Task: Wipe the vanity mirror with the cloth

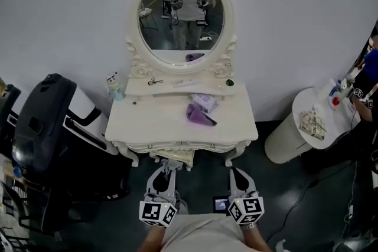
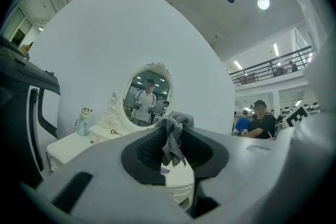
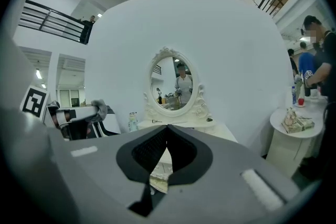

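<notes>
Pinching the cloth (image 2: 178,119) between clamped jaws, the left gripper (image 2: 169,134) hangs low before the table (image 1: 147,121), well apart from the mirror (image 1: 180,20) (wiping not yet begun), the right gripper (image 3: 167,131) beside it, jaws together on nothing.

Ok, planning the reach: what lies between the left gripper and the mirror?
In the head view: the vanity tabletop, carrying a purple bundle, then a shelf.

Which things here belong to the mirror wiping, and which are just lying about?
For the job: mirror, grey cloth pinched in the shut left tool.
Lying about: small bottle, purple bundle on the vanity, round side table; right tool shut, empty.
</notes>
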{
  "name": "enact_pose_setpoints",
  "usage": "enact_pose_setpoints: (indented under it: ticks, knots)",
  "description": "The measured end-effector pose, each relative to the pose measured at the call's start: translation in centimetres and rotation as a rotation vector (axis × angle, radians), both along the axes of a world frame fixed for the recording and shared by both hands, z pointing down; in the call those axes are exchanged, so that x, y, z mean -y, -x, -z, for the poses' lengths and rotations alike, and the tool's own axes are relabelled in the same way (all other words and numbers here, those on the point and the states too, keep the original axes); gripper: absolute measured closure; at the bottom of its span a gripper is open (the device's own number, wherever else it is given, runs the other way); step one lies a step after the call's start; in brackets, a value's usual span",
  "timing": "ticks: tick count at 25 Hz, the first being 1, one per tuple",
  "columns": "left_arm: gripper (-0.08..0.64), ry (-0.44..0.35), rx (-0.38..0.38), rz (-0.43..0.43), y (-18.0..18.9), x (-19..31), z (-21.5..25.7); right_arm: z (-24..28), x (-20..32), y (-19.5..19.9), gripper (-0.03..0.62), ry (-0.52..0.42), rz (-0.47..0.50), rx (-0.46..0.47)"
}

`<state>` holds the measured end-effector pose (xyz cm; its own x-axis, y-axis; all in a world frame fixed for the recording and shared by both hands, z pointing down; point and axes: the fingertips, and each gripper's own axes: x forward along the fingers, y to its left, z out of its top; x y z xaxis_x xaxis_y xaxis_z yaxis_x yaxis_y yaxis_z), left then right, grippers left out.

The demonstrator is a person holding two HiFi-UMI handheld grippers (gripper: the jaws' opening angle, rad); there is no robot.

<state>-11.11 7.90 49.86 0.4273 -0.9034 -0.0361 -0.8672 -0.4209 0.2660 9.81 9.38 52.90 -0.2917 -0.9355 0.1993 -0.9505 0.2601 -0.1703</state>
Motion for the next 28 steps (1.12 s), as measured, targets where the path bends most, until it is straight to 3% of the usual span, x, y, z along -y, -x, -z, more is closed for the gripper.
enact_pose_setpoints:
  ticks: [8, 16, 22, 28]
  knots:
    - [0.483, -0.019, -0.002, -0.087, 2.8, 10.8, 1.5, 1.1, 9.6, 3.5, 0.584, 0.0, -0.061, -0.008]
    - [0.483, 0.021, 0.01, -0.08, 5.8, 16.2, 0.5, 0.4, 15.6, 7.2, 0.584, 0.015, -0.04, 0.006]
    - [0.483, 0.019, 0.023, -0.066, 5.1, 20.9, 0.6, -0.1, 19.9, 6.1, 0.584, 0.019, -0.036, 0.008]
    - [0.483, 0.027, 0.016, -0.02, 2.2, 27.5, 1.7, -0.3, 27.4, 3.5, 0.584, 0.02, 0.005, 0.032]
